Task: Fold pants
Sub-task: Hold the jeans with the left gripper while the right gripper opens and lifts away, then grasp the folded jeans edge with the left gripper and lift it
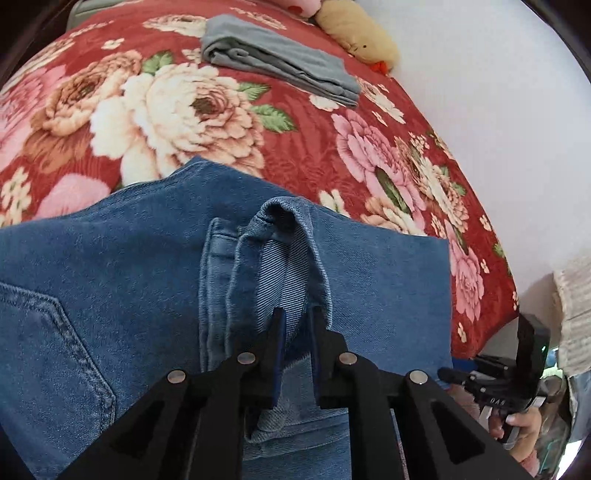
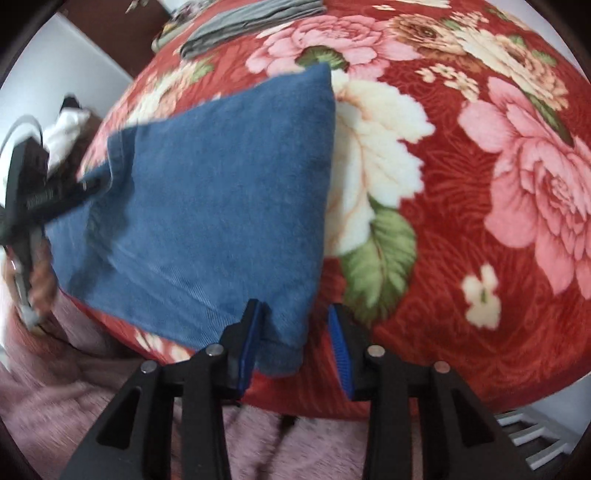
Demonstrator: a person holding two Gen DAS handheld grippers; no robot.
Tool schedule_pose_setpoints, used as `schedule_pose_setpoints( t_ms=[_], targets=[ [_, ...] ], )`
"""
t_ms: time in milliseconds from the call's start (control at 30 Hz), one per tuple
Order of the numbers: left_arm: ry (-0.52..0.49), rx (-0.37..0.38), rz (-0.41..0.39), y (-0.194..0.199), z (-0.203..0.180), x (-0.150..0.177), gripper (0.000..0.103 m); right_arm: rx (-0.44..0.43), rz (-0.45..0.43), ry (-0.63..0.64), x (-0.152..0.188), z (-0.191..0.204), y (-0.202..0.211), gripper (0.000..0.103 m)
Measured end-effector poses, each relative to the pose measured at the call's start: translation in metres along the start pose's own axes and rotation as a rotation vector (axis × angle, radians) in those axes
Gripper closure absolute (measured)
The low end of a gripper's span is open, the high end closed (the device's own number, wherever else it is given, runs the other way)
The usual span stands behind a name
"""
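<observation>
Blue jeans [image 1: 129, 258] lie folded on a red floral blanket [image 1: 332, 147], a back pocket showing at the left. My left gripper [image 1: 297, 317] is shut on a raised fold of the jeans' hem, which loops up between its fingers. In the right wrist view the jeans [image 2: 221, 184] form a flat blue slab. My right gripper [image 2: 294, 308] stands open above their near corner; the denim lies by the left pad, and the blue pads do not press it. The left gripper's body [image 2: 55, 195] shows at the slab's far left edge.
A folded grey garment [image 1: 273, 62] lies further back on the blanket, with a yellow plush toy [image 1: 354, 33] by the white wall. A hand [image 1: 517, 421] and a knit sleeve [image 1: 576, 314] are at the right. Pink fabric [image 2: 74, 387] hangs below the bed's edge.
</observation>
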State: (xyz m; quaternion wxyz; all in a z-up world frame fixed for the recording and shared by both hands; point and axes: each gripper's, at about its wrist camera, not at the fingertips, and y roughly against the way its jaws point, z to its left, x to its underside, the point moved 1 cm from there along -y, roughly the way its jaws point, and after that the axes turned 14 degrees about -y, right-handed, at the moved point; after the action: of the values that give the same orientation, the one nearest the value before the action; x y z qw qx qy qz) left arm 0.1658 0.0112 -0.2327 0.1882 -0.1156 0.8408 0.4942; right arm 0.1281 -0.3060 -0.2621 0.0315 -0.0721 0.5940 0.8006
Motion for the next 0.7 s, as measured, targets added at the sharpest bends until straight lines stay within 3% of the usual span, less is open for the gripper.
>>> schedule_pose_setpoints(
  t_ms=[67, 167, 300, 500, 567, 700],
  targets=[
    [0.001, -0.012, -0.024, 0.011, 0.001, -0.002, 0.092, -0.006, 0.009, -0.014, 0.004, -0.001, 0.005, 0.063],
    [-0.015, -0.026, -0.07, 0.031, -0.004, -0.007, 0.089, 0.058, 0.0, 0.039, 0.01, 0.007, 0.017, 0.063],
    [-0.047, -0.032, -0.1, 0.041, -0.016, -0.01, 0.083, 0.074, 0.032, 0.023, 0.007, 0.0, 0.002, 0.063],
    [-0.08, -0.027, 0.03, -0.004, -0.025, 0.002, 0.083, 0.055, 0.02, 0.007, 0.006, -0.001, 0.003, 0.063],
    [-0.092, -0.096, 0.066, -0.019, -0.021, 0.011, 0.084, 0.051, 0.008, 0.008, 0.004, -0.001, 0.011, 0.063],
    [-0.072, -0.085, 0.06, -0.018, -0.01, 0.017, 0.091, 0.036, -0.065, 0.009, -0.004, 0.001, 0.031, 0.063]
  ],
)
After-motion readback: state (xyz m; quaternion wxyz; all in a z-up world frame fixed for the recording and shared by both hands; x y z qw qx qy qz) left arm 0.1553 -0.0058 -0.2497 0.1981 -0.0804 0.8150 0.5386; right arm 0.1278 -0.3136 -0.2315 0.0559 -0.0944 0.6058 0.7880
